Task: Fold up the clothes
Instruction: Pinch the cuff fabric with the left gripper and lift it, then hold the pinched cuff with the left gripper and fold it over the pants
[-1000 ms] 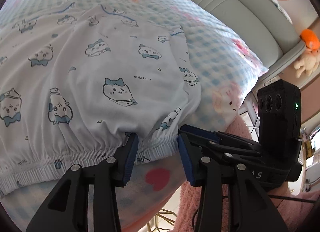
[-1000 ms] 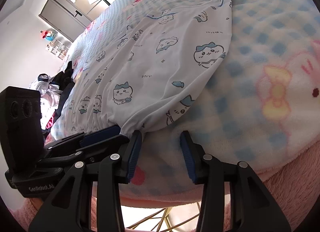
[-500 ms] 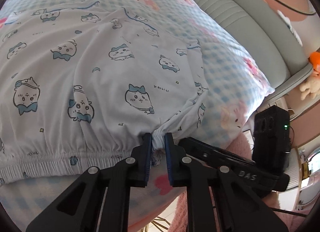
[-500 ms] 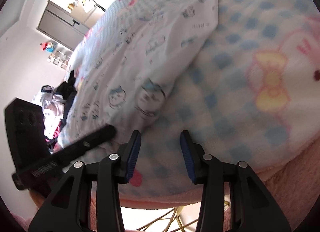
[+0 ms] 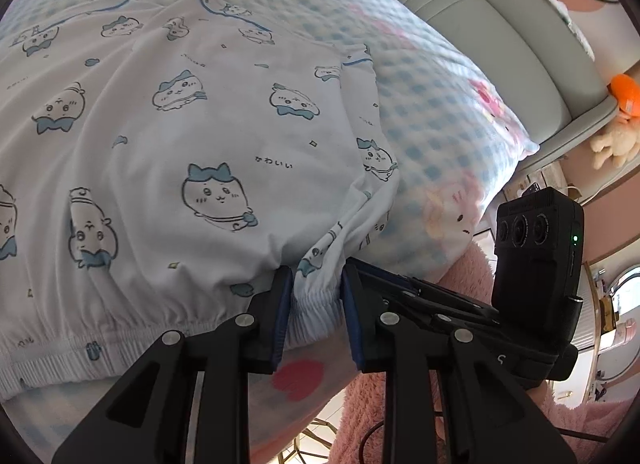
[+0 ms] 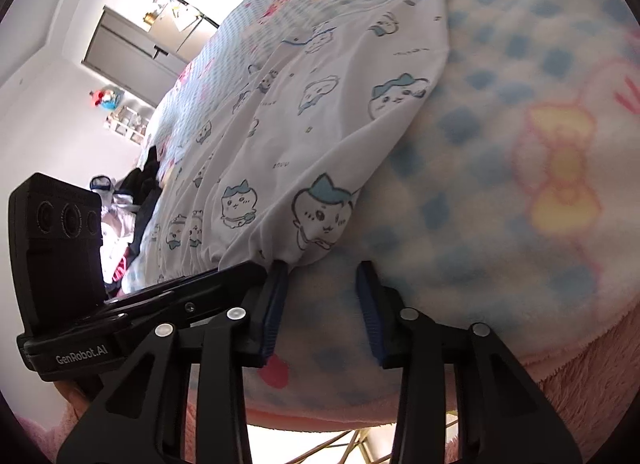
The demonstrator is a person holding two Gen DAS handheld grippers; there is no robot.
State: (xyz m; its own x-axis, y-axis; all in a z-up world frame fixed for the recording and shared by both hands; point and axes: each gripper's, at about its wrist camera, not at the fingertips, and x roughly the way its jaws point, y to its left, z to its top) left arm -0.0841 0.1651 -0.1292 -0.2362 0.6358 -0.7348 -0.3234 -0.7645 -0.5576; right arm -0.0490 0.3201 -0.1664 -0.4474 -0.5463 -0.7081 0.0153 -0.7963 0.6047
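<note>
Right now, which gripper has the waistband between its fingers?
The left gripper: the pyjama waistband bunches between its open fingers. The right gripper is open over bare checked blanket, with the garment's corner just outside its left finger.

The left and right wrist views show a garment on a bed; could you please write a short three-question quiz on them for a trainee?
1. True or false: the right gripper is shut on the cartoon-print garment.
2. What lies between the fingers of the left gripper? A: the garment's elastic waistband. B: a plush toy. C: a cable.
3. In a few words, what pattern does the blanket under the garment have?

Key: 1 false, it is open, with only blanket between its fingers. 2 A. 3 blue-and-white check.
</note>
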